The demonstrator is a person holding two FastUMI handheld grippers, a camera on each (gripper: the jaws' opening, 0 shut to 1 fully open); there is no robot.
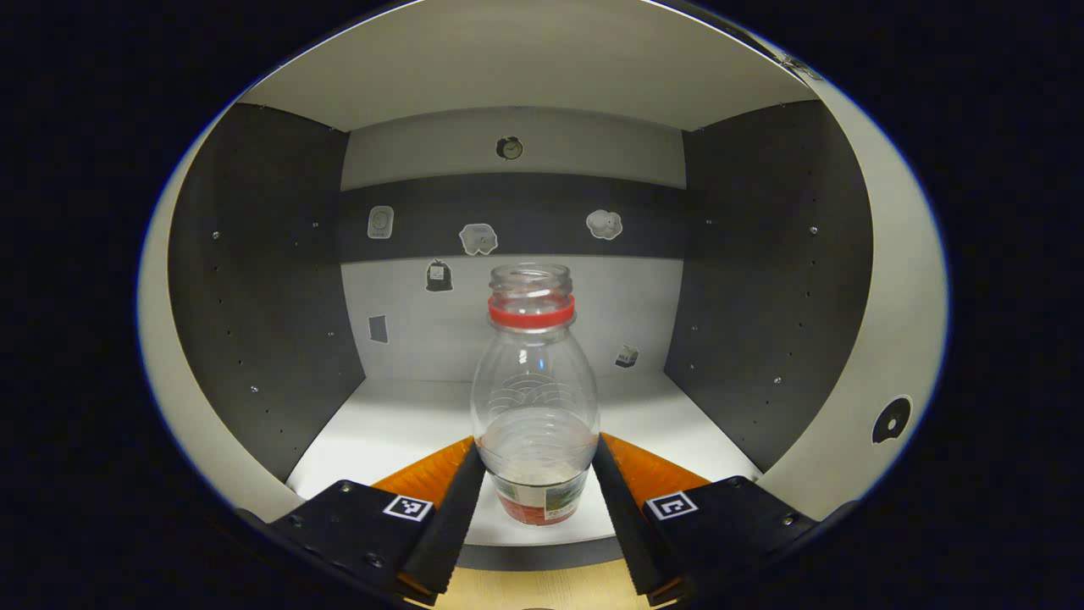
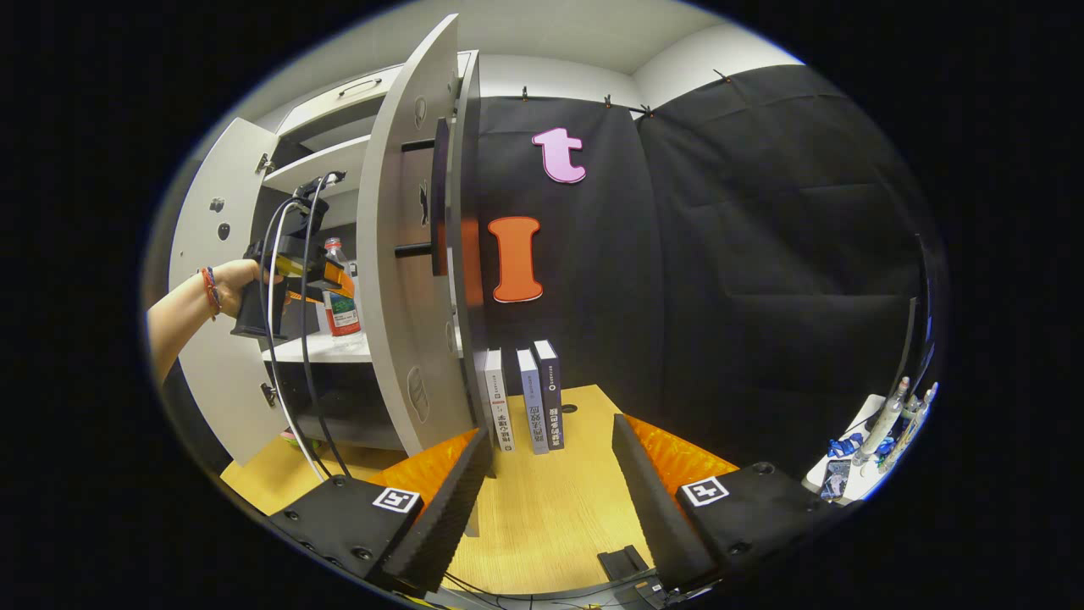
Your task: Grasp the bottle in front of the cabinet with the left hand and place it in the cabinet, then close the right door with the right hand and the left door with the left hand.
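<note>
Books: three upright grey and dark-spined books [image 2: 525,398] on light wooden tabletop [image 2: 559,500]
Cables: black cables [image 2: 309,339] hanging

bottle [image 1: 535,398] base hidden behind shelf edge | stickers [image 1: 478,239] too small to tell

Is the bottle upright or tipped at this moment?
Upright: the bottle stands neck-up with its open mouth on top, gripped low between the left claw's fingers at the cabinet shelf's front edge.
</note>
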